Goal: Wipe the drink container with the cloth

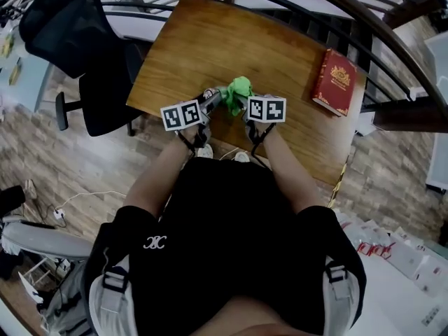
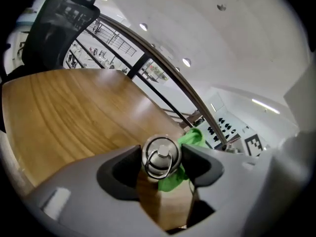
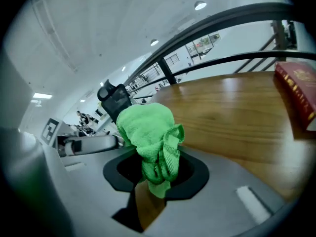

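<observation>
Left tongs grip drink container; right tongs grip cloth; side by side.

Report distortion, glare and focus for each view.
Head view: fisheye bends the railing; light is even. Left gripper view: black corners, soft sheen on the table, drink container fairly sharp. Right gripper view: cloth sharp, book stretched at the edge.

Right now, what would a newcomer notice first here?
The bright green cloth, bunched in the jaws of the right gripper over the near edge of the wooden table, stands out first. Beside it the left gripper clamps a metal drink container, capped end towards its camera, with the cloth just behind. A red book lies alone near the table's right edge.
</observation>
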`<state>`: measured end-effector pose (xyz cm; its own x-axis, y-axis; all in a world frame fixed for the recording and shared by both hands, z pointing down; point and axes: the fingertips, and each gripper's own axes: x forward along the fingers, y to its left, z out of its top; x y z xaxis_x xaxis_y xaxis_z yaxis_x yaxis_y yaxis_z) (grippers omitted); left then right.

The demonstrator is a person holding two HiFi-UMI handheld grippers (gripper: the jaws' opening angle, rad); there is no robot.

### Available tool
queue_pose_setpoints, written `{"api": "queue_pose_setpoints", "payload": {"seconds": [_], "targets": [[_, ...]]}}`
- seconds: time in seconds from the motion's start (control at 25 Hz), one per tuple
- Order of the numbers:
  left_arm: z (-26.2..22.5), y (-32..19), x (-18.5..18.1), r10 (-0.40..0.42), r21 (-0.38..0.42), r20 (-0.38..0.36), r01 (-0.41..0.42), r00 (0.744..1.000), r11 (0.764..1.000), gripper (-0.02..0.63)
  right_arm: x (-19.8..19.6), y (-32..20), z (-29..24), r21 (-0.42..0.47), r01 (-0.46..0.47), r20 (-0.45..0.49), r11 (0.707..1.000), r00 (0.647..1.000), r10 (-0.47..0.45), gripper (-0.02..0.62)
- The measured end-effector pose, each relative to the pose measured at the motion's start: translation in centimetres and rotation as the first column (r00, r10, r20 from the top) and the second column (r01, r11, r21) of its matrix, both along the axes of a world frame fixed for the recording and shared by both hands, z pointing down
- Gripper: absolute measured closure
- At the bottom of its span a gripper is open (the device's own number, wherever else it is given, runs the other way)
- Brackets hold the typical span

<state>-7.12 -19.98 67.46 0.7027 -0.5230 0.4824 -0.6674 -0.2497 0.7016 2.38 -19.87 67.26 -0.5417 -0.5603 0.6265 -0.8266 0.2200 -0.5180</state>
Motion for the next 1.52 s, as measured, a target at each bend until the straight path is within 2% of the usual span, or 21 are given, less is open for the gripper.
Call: {"api": "queue_pose_setpoints", "payload": {"seconds": [0.08,0.2,0.44,0.56,0.68,0.8,1.0,1.12,1.2,1.32,1.44,1.52], "targets": [[0.0,0.3,-0.1,-0.003,0.014,0.019,0.003,1.0,1.0,0.298,1.8,0.4,2.3,-0.056,-0.045,-0.038,0.997,0.998,0.043,0.495],[0.0,0.5,0.0,-0.006,0.018,0.033,0.006,0.999,1.0,0.298,2.7,0.9,3.7,-0.09,-0.072,-0.03,0.993,0.997,0.07,0.495],[0.0,0.9,-0.1,-0.017,0.005,0.049,0.017,0.999,1.0,0.299,-1.6,0.3,-1.1,0.007,0.044,0.023,0.999,0.999,-0.044,0.495],[-0.2,1.4,0.2,0.002,0.018,0.075,-0.003,0.997,1.0,0.299,-3.2,-0.2,-3.2,0.042,0.075,0.096,0.996,0.992,-0.079,0.495],[-0.3,1.6,0.3,-0.002,0.021,0.084,0.0,0.996,1.0,0.299,-3.4,-0.4,-3.2,0.052,0.088,0.097,0.995,0.991,-0.093,0.495],[-0.3,1.6,0.3,-0.001,0.027,0.087,-0.001,0.996,1.0,0.299,-2.2,-0.9,-2.1,0.043,0.061,0.069,0.997,0.996,-0.064,0.495],[-0.3,1.4,0.2,-0.005,0.032,0.084,0.002,0.996,0.999,0.298,1.5,-0.6,2.0,-0.045,-0.061,-0.02,0.997,0.998,0.06,0.495],[-0.4,1.0,0.2,-0.02,0.03,0.085,0.018,0.996,0.999,0.298,2.3,0.5,3.4,-0.085,-0.084,-0.043,0.993,0.996,0.081,0.495],[-0.4,0.8,0.1,-0.041,0.014,0.079,0.04,0.996,0.999,0.299,1.4,1.5,3.0,-0.085,-0.045,-0.028,0.995,0.999,0.043,0.495],[-0.3,0.4,-0.4,-0.09,-0.039,0.051,0.092,0.995,0.995,0.299,-1.4,3.1,1.3,-0.025,0.061,-0.019,0.998,0.998,-0.061,0.495],[0.0,0.3,-1.0,-0.143,-0.102,0.017,0.144,0.99,0.984,0.299,-3.6,4.0,0.2,0.028,0.119,-0.026,0.993,0.993,-0.118,0.495],[0.2,0.2,-1.2,-0.166,-0.136,-0.004,0.164,0.986,0.977,0.299,-4.8,4.7,0.1,0.031,0.149,0.021,0.988,0.988,-0.15,0.495]]}}
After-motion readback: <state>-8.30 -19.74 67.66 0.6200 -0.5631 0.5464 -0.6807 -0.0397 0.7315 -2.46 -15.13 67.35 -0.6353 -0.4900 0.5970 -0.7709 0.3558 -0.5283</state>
